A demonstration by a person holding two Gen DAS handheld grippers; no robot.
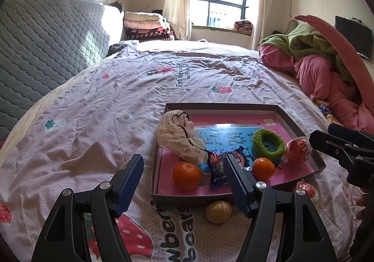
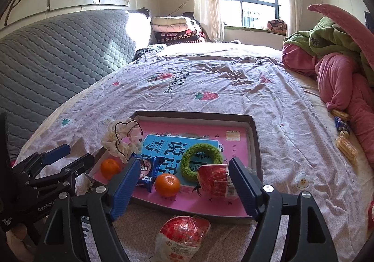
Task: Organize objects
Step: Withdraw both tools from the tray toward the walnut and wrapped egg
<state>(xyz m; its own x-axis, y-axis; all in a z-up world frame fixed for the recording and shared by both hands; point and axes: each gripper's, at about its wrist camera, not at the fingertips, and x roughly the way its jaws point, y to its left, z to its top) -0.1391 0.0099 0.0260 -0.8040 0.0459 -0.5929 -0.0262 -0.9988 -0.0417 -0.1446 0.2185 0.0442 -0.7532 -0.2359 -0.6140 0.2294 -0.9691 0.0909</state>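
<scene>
Shallow grey cardboard tray (image 2: 256,145) on bed already holds two oranges, green fuzzy ring (image 2: 201,162), snack packets. You keep left hand-held gripper (image 1: 184,180) and right hand-held gripper (image 2: 184,186) released, empty. Left outside: red-wrapped packet (image 2: 184,235), pale round fruit (image 1: 218,211).

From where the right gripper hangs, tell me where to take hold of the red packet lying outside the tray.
Grip the red packet across its plump red middle, coming down from above with the right gripper, whose jaws stand open and empty. It lies flat on the bedsheet just before the tray's near wall; the crinkled white end probably gives a poorer hold.
</scene>
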